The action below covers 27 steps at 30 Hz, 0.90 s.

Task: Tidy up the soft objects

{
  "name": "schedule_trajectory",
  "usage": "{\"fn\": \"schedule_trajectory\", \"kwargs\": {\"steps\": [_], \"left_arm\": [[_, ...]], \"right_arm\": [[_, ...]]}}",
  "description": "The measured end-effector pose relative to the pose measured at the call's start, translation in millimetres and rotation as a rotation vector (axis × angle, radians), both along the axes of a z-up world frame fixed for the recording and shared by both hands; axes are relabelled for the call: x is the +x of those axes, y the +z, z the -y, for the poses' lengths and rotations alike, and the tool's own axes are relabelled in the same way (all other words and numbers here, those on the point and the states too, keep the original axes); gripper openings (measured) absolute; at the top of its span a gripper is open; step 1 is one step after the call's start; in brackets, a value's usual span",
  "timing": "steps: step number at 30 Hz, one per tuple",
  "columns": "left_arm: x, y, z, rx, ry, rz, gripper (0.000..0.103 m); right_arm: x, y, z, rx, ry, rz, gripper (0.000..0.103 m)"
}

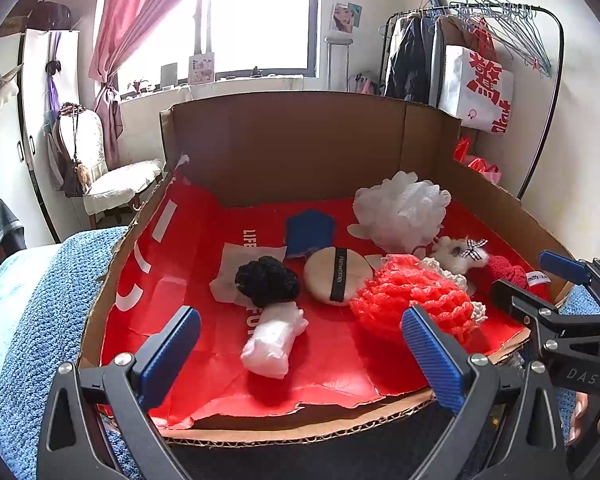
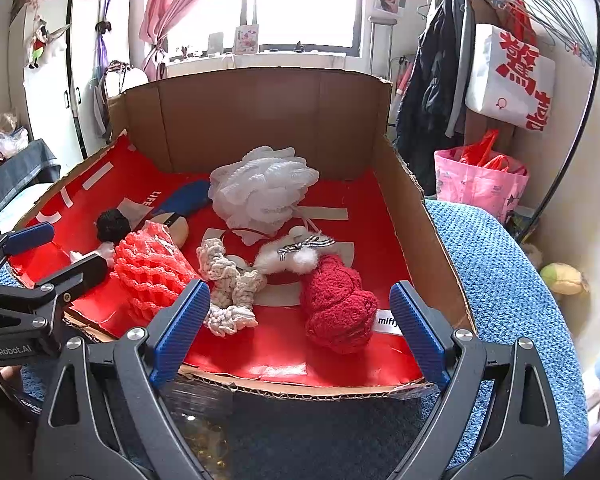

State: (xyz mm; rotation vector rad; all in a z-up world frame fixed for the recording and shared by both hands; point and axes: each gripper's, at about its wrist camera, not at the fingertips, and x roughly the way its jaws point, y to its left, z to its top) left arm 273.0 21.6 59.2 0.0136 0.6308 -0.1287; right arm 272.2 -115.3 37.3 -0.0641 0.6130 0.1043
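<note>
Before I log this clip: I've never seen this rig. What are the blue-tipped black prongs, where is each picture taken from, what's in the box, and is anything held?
No robot here: a person holds one claw in each hand. Each picture comes from a fisheye camera on a claw, looking out between its blue fingers.

The left wrist view shows the left claw up front and the right claw at its right edge. The right wrist view shows the right claw.

Both are open and hold nothing.

They face a cardboard box lined in red, resting on a blue blanket. Inside lie a white pouf, red yarn, a cream rope, an orange net, a powder puff, a black ball and a white roll.
</note>
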Motion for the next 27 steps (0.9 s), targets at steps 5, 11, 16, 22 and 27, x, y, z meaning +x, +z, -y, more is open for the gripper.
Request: {"fn": "schedule_trajectory", "kwargs": {"steps": [5,11,16,22,27], "left_arm": [[0.0,-0.6,0.3,0.0,-0.001,0.001,0.103],[-0.3,-0.9,0.4,0.002,0.001,0.001,0.103],[-0.3,-1.0,0.7,0.002,0.0,0.001,0.103],[-0.6,-1.0,0.7,0.002,-0.002,0.001,0.103],[-0.6,-1.0,0.8,0.003,-0.002,0.0,0.103]], "right_arm": [[-0.2,0.0,-0.2,-0.003,-0.002,-0.001,0.092],[-0.2,-0.2,0.0,-0.005,-0.001,-0.001,0.092],[-0.3,-0.3,0.1,-0.007,-0.002,-0.001,0.093],[-0.8,0.0,0.2,-0.013,-0.002,-0.003,0.093],[-0.9,-0.2,0.2,-0.017,-0.003,-0.004,0.093]]}}
